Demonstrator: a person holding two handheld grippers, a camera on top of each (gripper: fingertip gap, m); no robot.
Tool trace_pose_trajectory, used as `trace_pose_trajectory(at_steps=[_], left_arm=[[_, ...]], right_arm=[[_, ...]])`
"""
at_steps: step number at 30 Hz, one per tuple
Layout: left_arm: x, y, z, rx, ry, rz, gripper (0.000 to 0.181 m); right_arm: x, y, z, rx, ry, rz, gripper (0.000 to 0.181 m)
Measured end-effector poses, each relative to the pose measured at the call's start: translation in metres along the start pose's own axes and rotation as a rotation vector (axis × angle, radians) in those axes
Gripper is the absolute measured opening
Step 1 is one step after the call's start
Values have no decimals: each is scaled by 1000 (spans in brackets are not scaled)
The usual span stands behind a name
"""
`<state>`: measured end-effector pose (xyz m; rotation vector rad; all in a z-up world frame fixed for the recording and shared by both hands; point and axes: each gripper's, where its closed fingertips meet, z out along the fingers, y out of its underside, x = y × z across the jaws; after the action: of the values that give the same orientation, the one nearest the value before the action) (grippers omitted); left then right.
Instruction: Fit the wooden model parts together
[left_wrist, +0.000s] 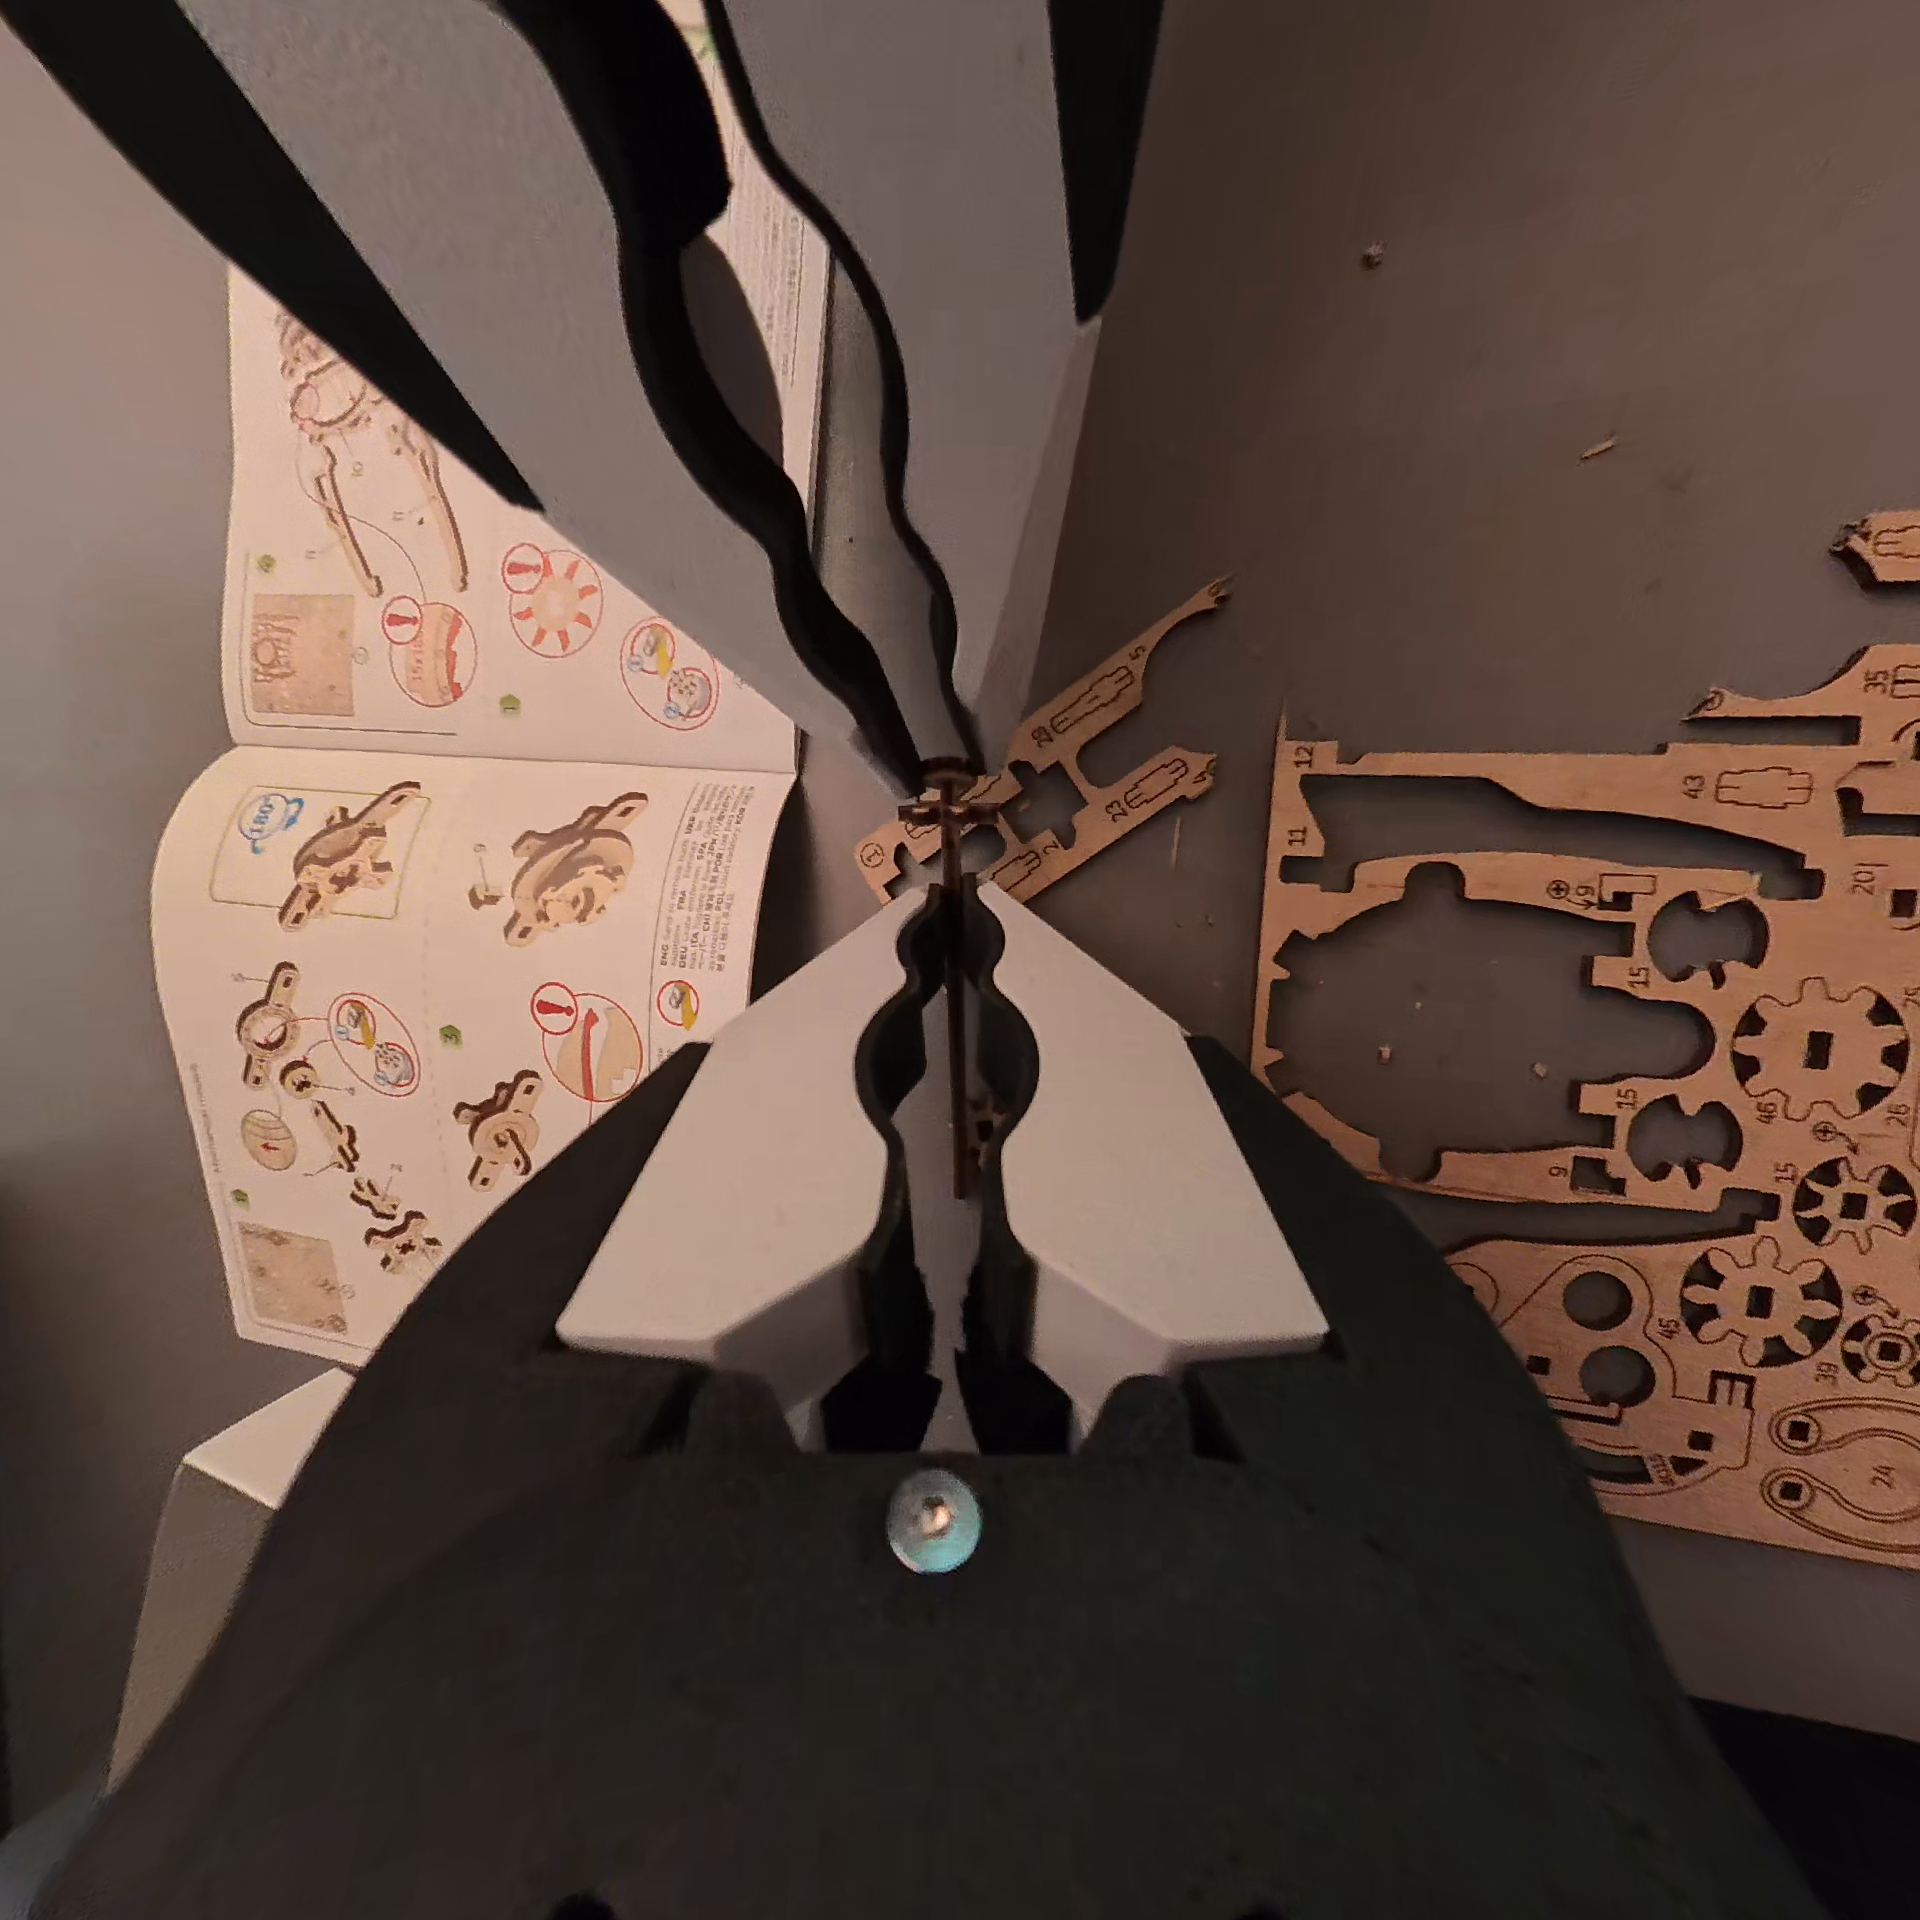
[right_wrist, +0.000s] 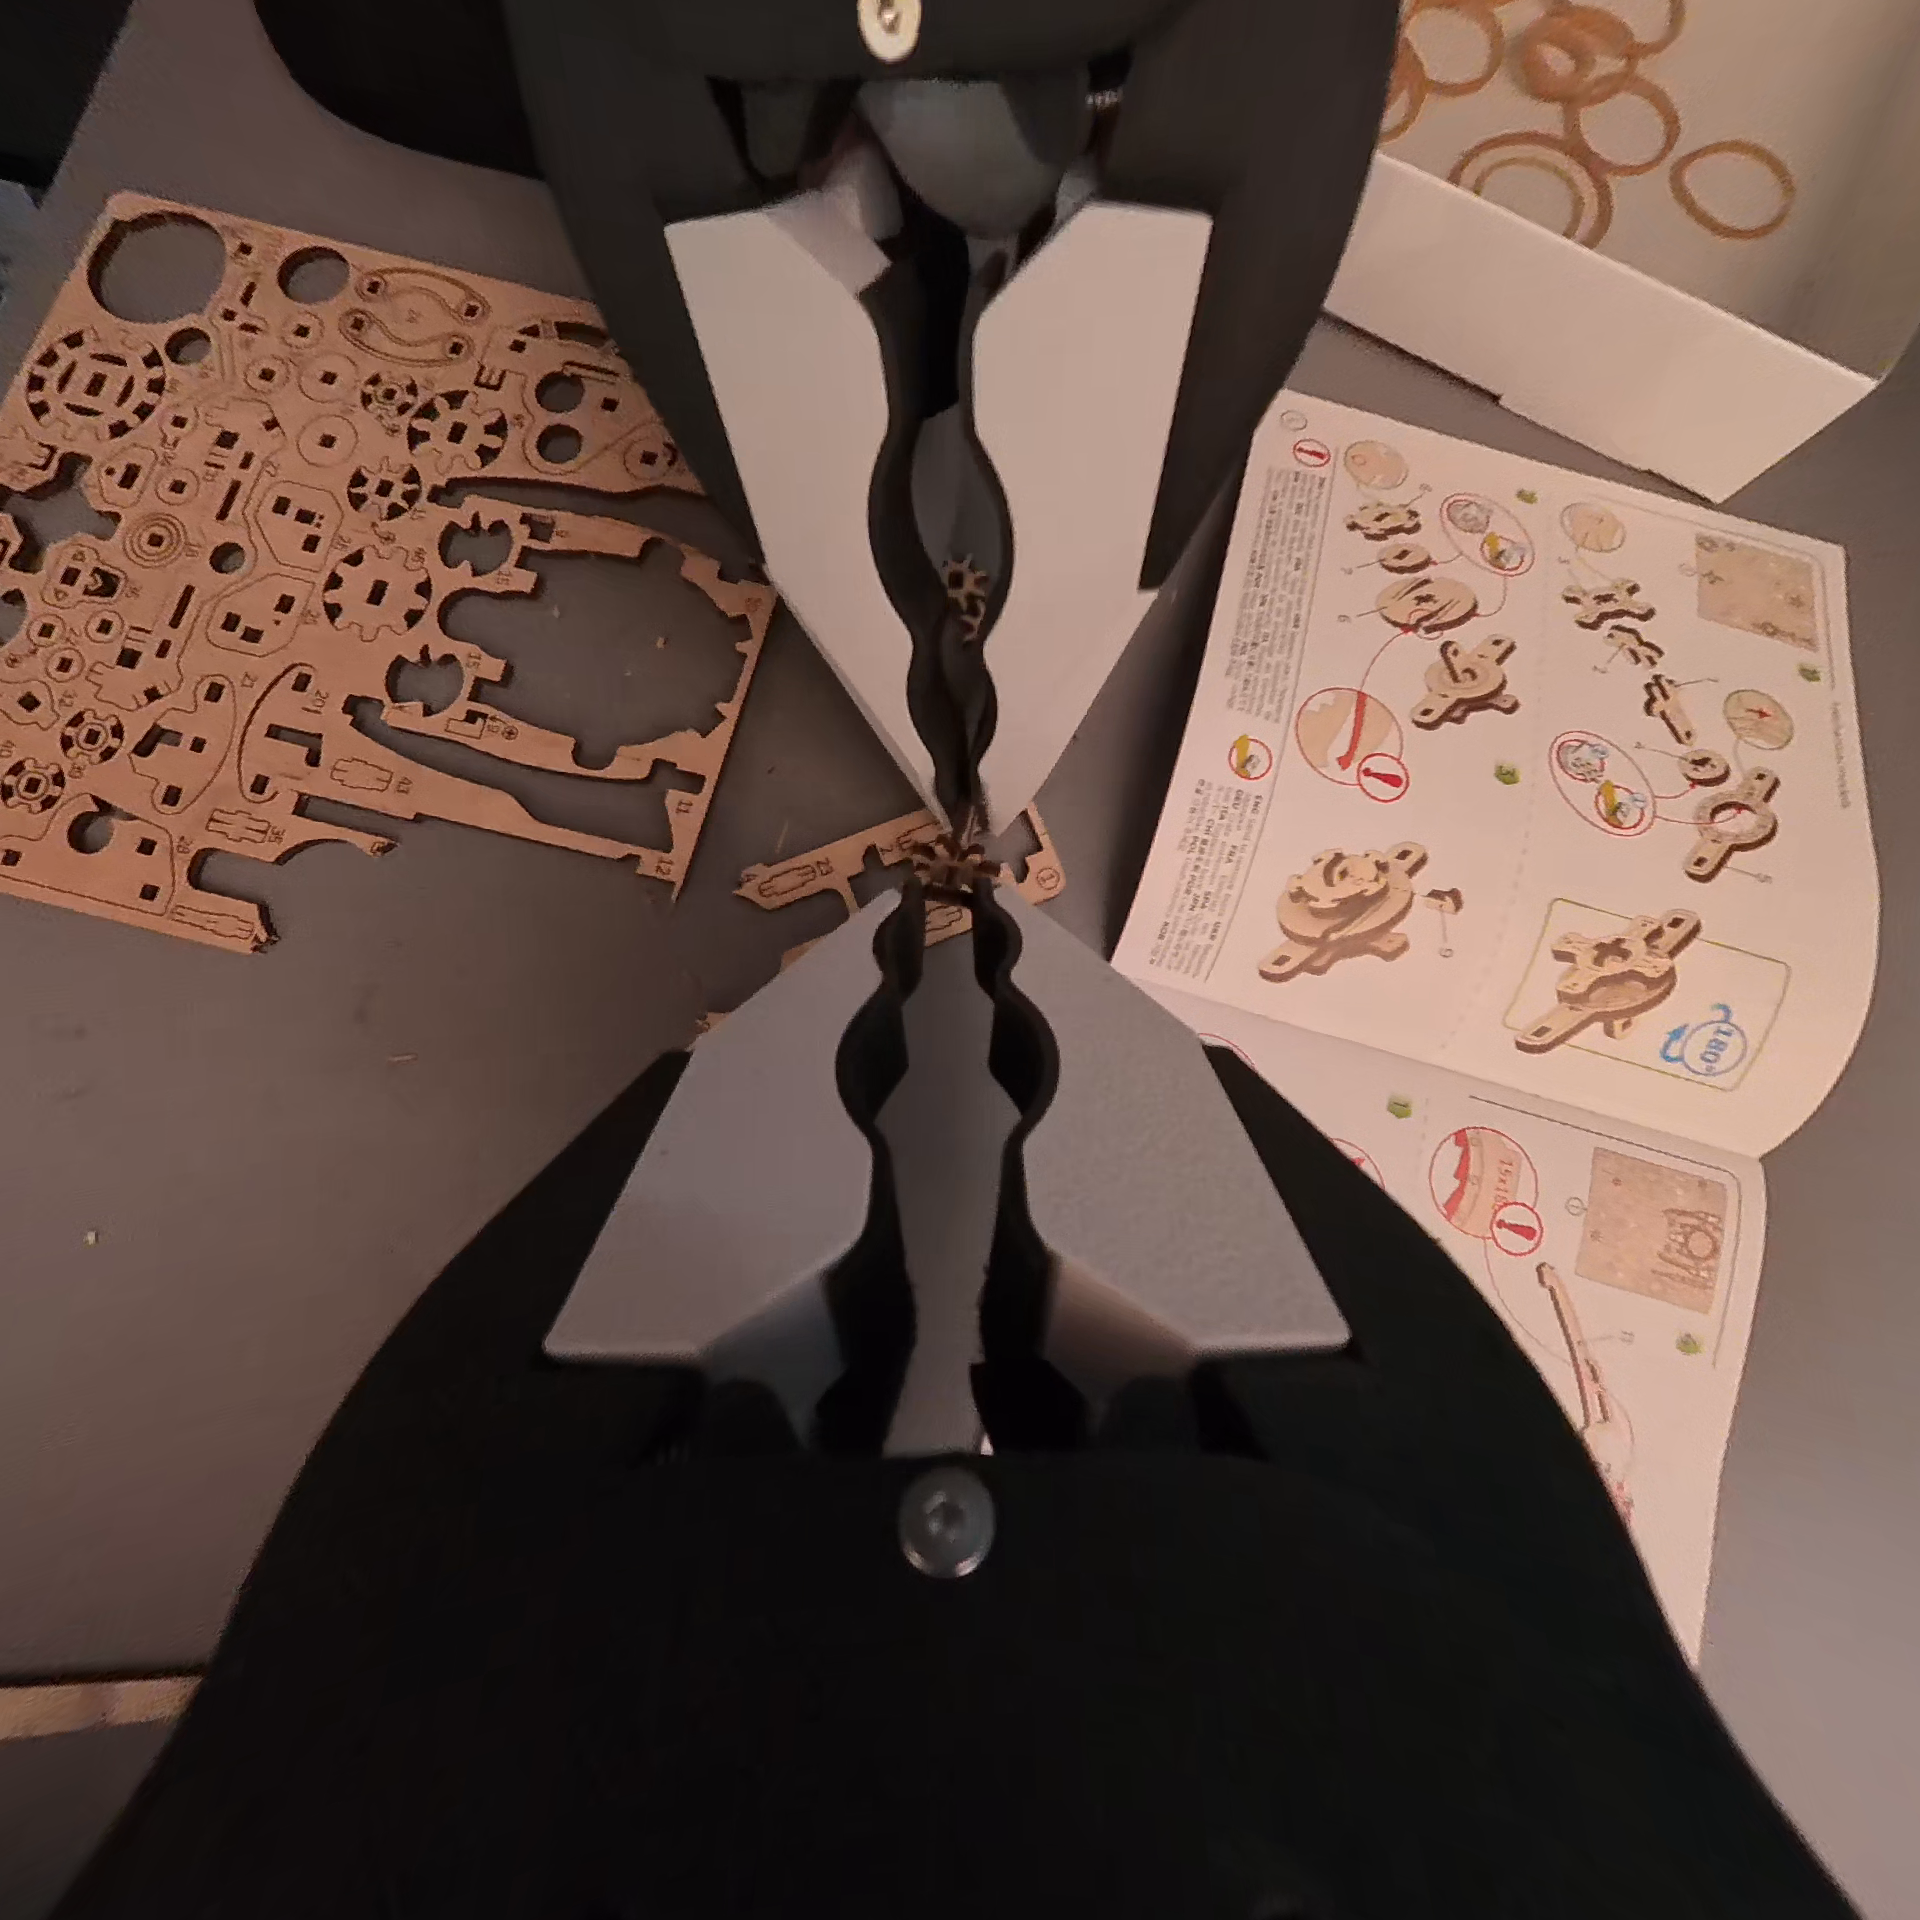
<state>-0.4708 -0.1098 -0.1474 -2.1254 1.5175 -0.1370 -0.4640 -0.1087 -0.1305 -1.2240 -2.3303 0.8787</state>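
Two grippers meet tip to tip over the grey table, each pinching a small wooden part.

The left gripper (left_wrist: 943, 902) has its jaws closed on a thin flat wooden strip (left_wrist: 958, 1049) held edge-on; the right gripper (right_wrist: 943, 902) pinches a small toothed wooden piece (right_wrist: 948, 860), the two parts touching. Beneath lie a small cut-out plywood fragment (left_wrist: 1091, 758), a large laser-cut plywood sheet (right_wrist: 312, 582) and an open instruction booklet (right_wrist: 1507, 748). A white cardboard box (right_wrist: 1621, 353) holds loose tan rubber bands (right_wrist: 1558, 114).

Black gripper (left_wrist: 951, 894) — grey fingers (left_wrist: 790, 1164), silver screw (left_wrist: 933, 1522)
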Motion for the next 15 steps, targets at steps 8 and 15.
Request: trace_pose_trajectory(at_steps=[8, 15], left_arm=[[-1, 0, 0, 2, -3, -5, 0], [-17, -9, -14, 108, -48, -54, 0]], right_arm=[[1, 0, 0, -30, 10, 21, 8], [13, -14, -17, 156, 18, 56, 8]])
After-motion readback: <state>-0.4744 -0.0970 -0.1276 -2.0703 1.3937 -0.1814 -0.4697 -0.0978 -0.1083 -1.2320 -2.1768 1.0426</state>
